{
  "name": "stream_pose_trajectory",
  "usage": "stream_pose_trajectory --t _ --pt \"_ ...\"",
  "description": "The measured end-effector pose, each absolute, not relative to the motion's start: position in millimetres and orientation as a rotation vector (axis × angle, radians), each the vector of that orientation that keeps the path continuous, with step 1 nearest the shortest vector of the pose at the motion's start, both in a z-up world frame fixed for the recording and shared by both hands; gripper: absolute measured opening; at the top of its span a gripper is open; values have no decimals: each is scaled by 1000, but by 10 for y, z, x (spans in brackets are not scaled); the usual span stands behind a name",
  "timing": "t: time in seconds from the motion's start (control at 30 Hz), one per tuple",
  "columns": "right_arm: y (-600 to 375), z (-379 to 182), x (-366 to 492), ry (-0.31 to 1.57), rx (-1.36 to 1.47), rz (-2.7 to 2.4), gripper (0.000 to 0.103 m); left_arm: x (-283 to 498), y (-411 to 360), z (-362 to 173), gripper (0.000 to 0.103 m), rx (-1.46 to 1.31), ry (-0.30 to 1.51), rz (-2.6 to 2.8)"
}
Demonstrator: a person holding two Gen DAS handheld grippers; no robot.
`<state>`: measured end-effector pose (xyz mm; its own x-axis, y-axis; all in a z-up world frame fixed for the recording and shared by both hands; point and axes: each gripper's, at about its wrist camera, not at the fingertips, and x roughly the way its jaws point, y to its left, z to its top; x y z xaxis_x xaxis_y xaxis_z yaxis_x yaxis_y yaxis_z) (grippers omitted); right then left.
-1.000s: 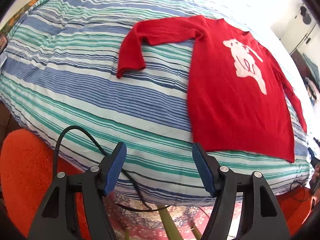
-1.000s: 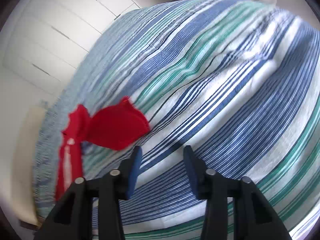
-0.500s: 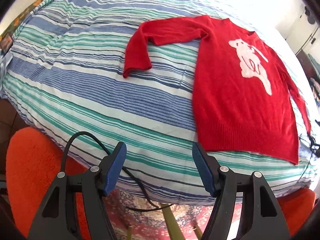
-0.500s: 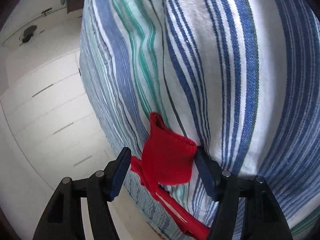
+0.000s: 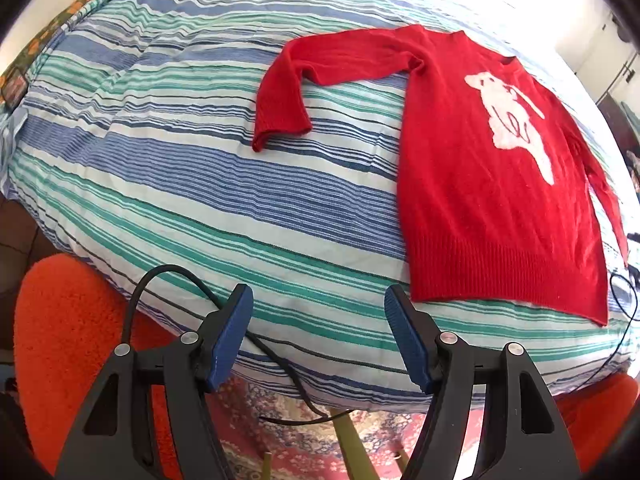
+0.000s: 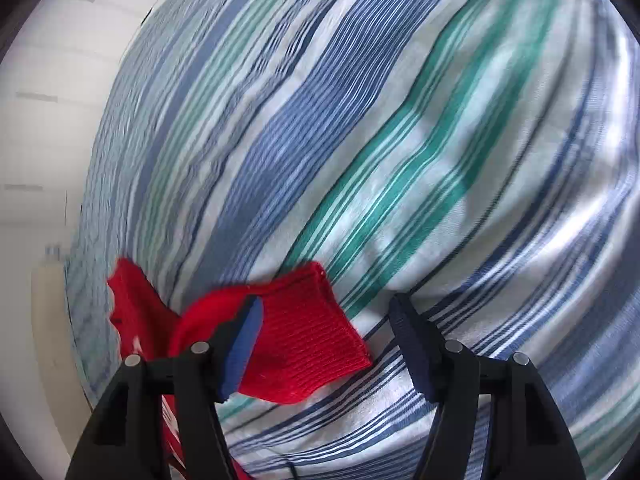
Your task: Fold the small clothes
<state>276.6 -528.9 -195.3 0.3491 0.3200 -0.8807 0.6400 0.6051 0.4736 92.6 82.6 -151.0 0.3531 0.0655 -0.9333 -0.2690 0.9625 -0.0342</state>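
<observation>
A red sweater (image 5: 480, 200) with a white animal motif lies flat, front up, on the striped bedspread (image 5: 200, 184). Its near sleeve bends down to a cuff (image 5: 280, 124); the far sleeve (image 5: 604, 192) runs along the body's right side. My left gripper (image 5: 318, 294) hangs open over the bed's near edge, left of the hem, with nothing between its fingers. In the right wrist view, a red ribbed cuff (image 6: 304, 344) lies on the bedspread (image 6: 360, 120) between the fingers of my right gripper (image 6: 326, 302). That gripper is open; the right pad stands apart from the cuff.
An orange shaggy rug (image 5: 60, 340) and a patterned carpet (image 5: 300, 440) cover the floor below the bed edge. A black cable (image 5: 168, 276) loops over that edge by the left finger. White wardrobe doors (image 6: 40, 100) stand beyond the bed.
The right gripper has swung across the bedspread to the sleeve cuff, which now lies between its fingers. The left gripper has barely shifted and stays open.
</observation>
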Motion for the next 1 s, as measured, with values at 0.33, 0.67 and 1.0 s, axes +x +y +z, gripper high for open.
stream_pose_trajectory --t 0.33,0.67,1.0 --pt "-4022 -484 1891 898 -65 444 9 938 947 -1592 70 -249 1211 253" --pt "-4747 -1119 974 1141 139 245 85 935 877 -1580 70 -204 1202 240" --pt "-4995 -1501 1032 959 1102 79 82 922 892 -1491 70 -210 1166 230"
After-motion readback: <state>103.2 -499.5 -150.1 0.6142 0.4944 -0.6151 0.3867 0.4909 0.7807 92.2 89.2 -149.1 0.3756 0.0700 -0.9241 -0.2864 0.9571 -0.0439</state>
